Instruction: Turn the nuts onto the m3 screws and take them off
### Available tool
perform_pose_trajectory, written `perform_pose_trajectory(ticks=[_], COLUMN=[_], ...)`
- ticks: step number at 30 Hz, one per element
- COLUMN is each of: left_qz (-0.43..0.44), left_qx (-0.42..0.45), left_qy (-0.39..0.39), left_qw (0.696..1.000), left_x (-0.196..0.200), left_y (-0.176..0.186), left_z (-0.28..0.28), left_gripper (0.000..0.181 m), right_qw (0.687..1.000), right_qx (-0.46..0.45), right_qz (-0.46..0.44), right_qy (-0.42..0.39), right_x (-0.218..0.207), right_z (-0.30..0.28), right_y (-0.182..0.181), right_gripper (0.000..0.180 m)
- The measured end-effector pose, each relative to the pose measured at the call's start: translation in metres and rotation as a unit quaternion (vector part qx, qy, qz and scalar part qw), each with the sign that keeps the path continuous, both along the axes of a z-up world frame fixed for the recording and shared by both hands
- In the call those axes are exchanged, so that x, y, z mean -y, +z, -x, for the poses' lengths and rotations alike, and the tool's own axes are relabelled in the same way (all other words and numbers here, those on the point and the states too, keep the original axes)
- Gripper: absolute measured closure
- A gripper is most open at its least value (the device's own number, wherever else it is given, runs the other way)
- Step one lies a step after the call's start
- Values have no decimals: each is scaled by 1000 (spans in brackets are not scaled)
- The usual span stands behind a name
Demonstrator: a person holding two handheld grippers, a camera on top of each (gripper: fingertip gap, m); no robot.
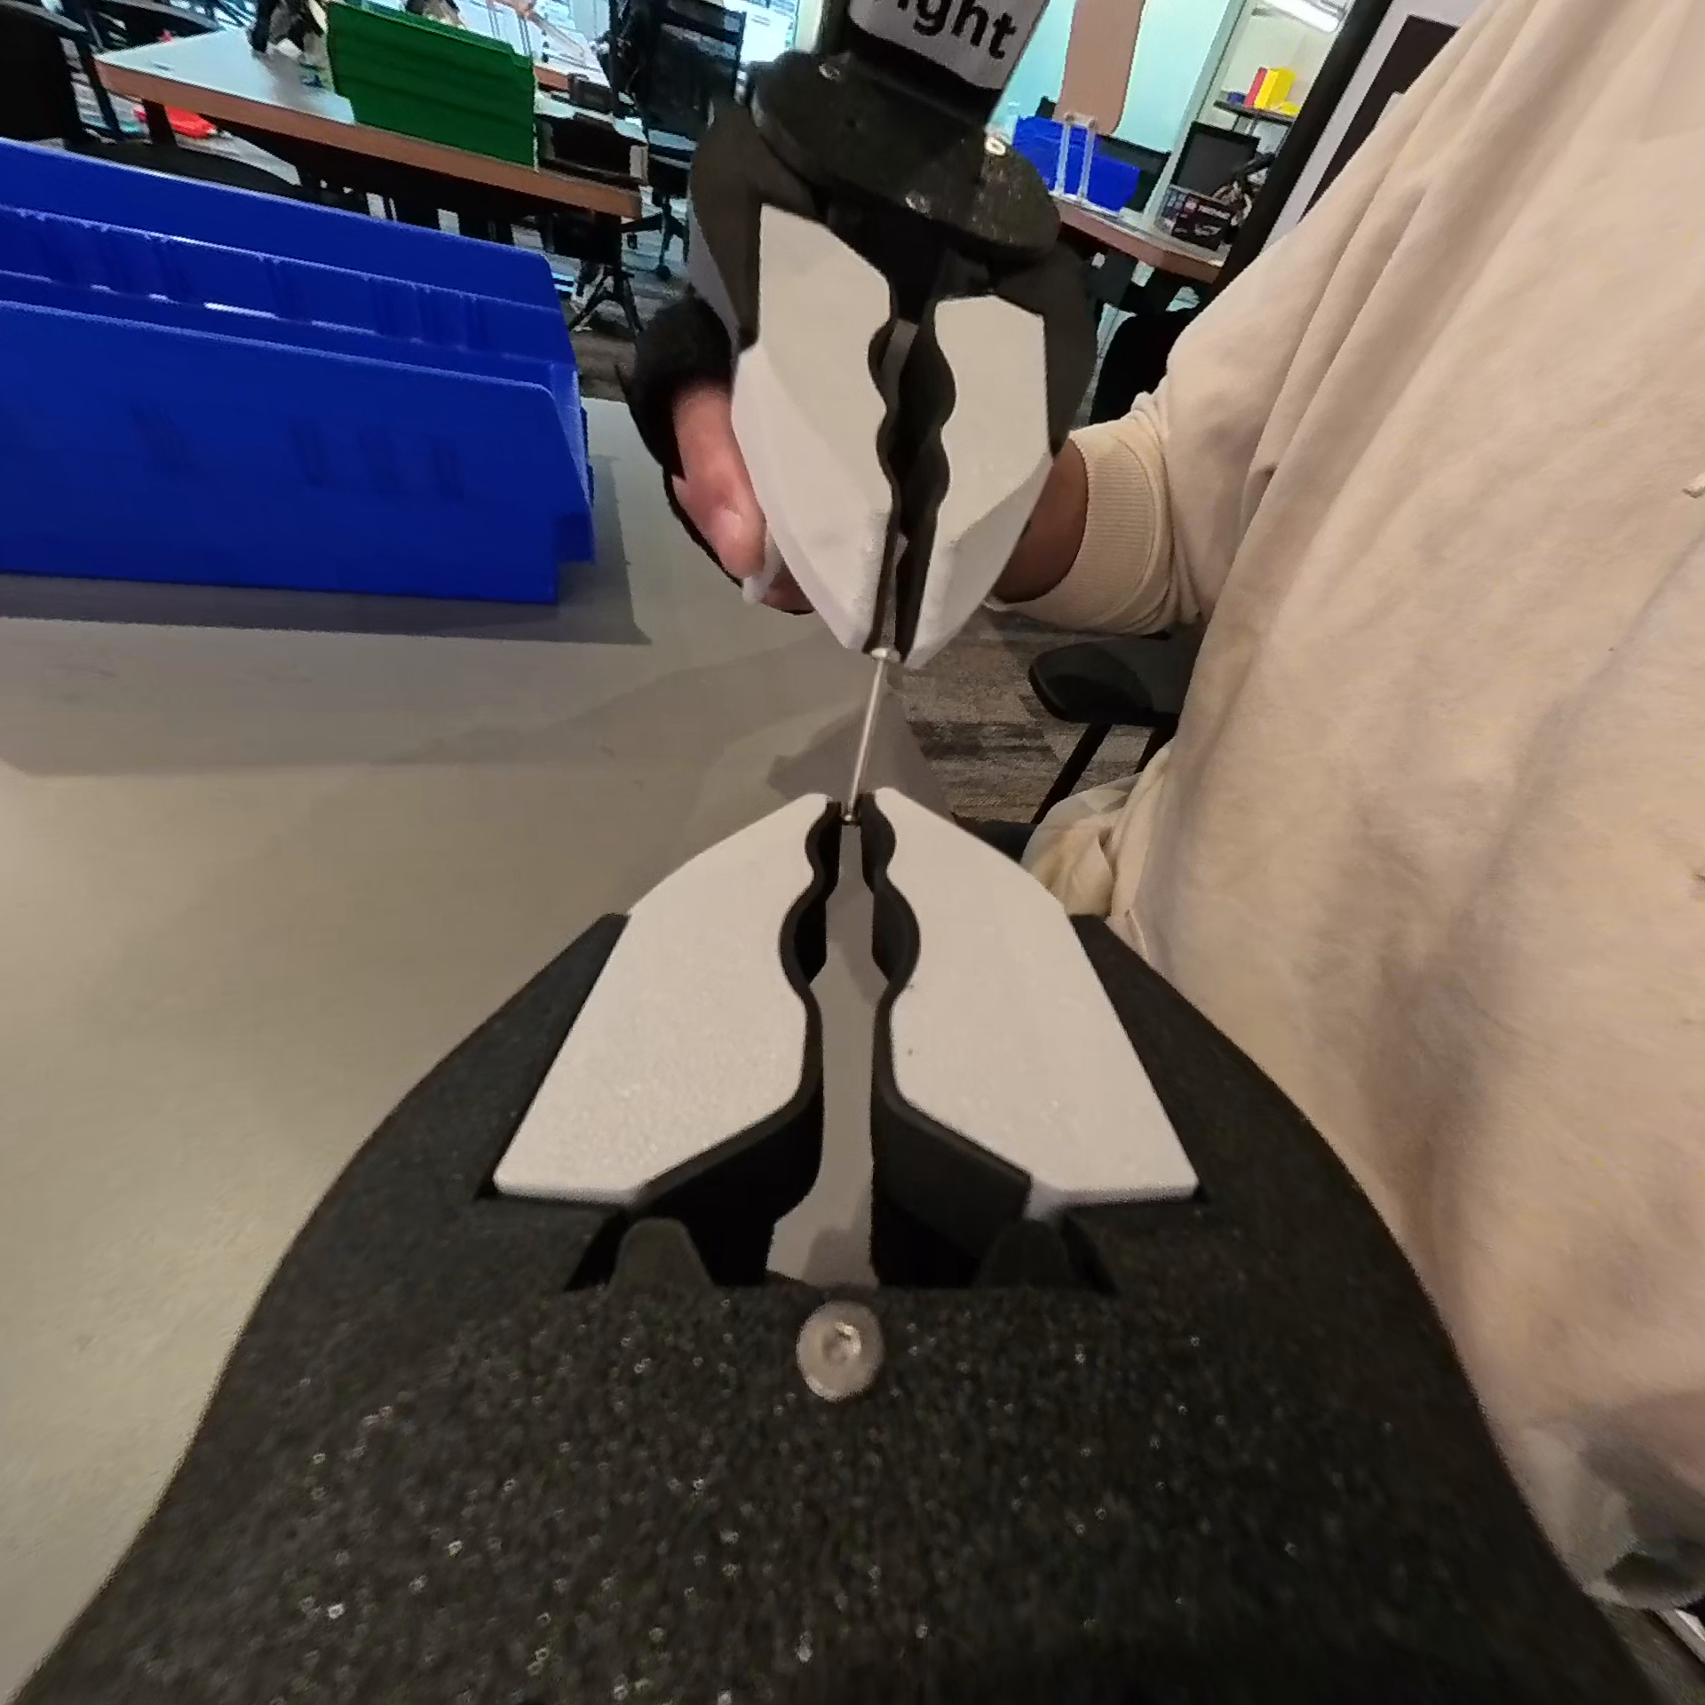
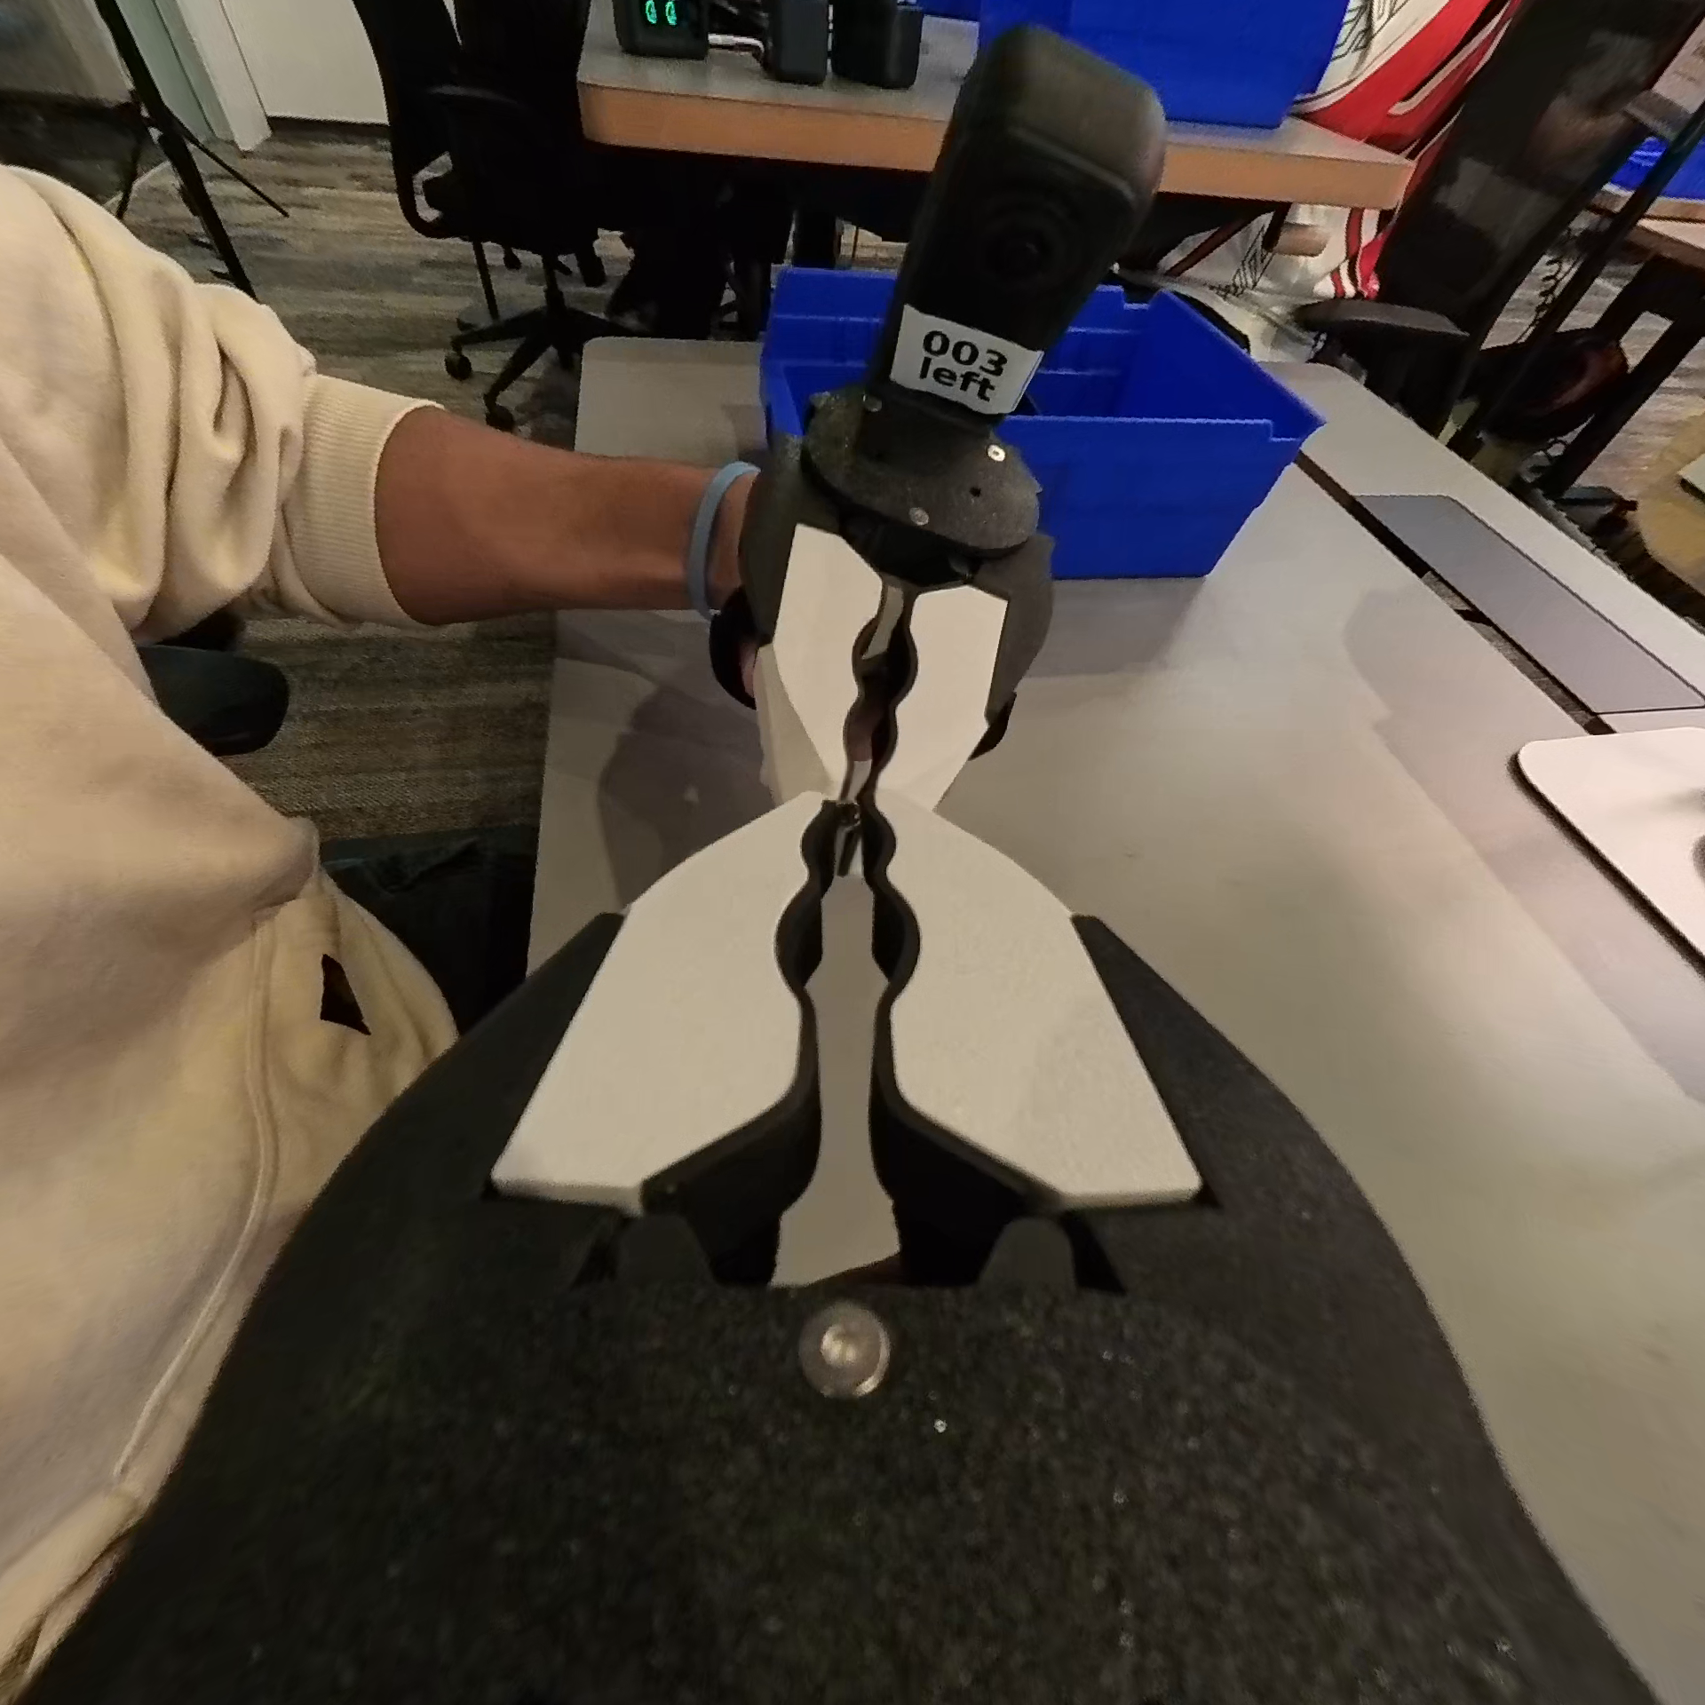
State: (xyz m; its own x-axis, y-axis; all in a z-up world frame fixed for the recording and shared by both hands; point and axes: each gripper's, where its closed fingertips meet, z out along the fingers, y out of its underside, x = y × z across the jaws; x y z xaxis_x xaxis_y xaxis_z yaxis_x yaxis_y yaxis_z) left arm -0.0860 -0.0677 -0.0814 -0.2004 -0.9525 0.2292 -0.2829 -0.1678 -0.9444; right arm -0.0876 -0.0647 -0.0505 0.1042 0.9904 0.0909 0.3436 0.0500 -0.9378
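A thin silver screw [image 1: 870,729] is held in the air above the edge of a grey table [image 1: 277,876], stretched between the tips of two hand-held claws that face each other. In the left wrist view the screw's shaft runs nearly straight from one claw to the other, with its head up at the far one.

The left claw [image 1: 851,812] is closed on the lower end of the screw, its white fingers [image 1: 720,996] pinched nearly together at the tips. Something small and dark sits right at that pinch; it may be a nut, but it is too small to tell. The right claw [image 1: 888,646] is closed on the head end of the screw, its white fingers meeting at a point. In the right wrist view the two claws' tips almost touch, and the screw [image 2: 847,835] shows only as a short dark sliver between the right claw [image 2: 849,816] and the left claw [image 2: 863,780].

A person in a cream sweatshirt [image 1: 1430,646] holds both claws; a hand [image 1: 720,489] grips the right one, and a bare forearm with a blue wristband [image 2: 706,540] reaches to the left one. Blue plastic bins [image 1: 277,415] stand on the table behind the claws. Further back are other desks, office chairs and a stack of green trays [image 1: 434,83].
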Motion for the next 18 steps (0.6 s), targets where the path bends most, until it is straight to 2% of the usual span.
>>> perform_pose_trajectory(ticks=[5,9,14,18], left_qz=[23,-7,-73,-130], left_qx=[5,-10,-9,-6], left_qy=[-10,32,147,255], left_qw=[1000,999,986,958], left_x=[1,-13,-37,-50], left_y=[1,-3,-1,3], left_z=[2,4,4,7], left_gripper=[177,177,177,177], right_qw=[1000,999,995,989], right_qx=[-5,-21,-52,-84], right_qz=[12,35,67,92], right_qy=[10,-10,-56,-85], right_x=[1,-11,-31,-42], right_z=[1,2,3,4], right_y=[-1,-4,-3,1], right_gripper=[175,175,175,175])
